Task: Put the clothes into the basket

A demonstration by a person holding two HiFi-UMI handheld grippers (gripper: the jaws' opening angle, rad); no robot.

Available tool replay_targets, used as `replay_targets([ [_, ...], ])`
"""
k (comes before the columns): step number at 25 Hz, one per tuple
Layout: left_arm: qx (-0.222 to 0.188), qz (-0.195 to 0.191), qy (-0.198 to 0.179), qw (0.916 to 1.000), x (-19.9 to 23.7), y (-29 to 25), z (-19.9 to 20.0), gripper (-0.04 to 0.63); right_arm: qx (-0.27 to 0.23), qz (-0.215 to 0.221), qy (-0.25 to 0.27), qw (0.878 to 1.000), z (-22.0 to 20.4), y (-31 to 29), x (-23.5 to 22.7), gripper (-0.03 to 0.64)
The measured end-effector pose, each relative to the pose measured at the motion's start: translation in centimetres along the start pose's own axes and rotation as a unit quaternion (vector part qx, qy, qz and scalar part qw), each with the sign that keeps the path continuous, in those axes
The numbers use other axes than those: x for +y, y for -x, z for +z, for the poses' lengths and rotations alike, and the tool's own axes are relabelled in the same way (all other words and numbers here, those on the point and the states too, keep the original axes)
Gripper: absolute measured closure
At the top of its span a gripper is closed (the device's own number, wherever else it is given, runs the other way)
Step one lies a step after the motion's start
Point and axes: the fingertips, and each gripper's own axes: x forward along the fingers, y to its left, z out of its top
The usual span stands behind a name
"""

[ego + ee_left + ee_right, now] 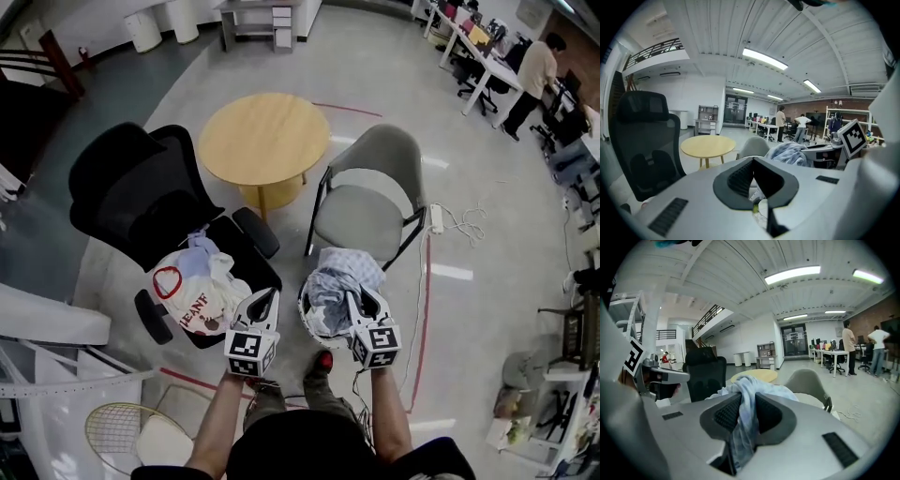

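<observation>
Right tongs (366, 300), clamped on the pale blue garment (337, 277), hang directly over the basket (306, 321); left tongs (267, 297), slightly parted and seemingly empty, sit beside it, nearer the chair's clothes pile (202, 286).

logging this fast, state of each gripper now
left gripper: cannot tell, white cloth between jaws
right gripper: closed on blue cloth

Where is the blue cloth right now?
In the head view, the blue cloth sits low, right of centre, heaped over the white basket in front of the grey chair, pinched in the jaws of the right gripper.
</observation>
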Motion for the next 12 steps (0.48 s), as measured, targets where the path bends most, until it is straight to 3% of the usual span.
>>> replay_targets([
  [12, 0.067, -0.004, 0.012, 0.9977, -3.9, -6.9, -6.9, 0.588, 0.065, 0.01, -0.031, 0.997, -9.1, -1.8, -6.8, 0.525],
])
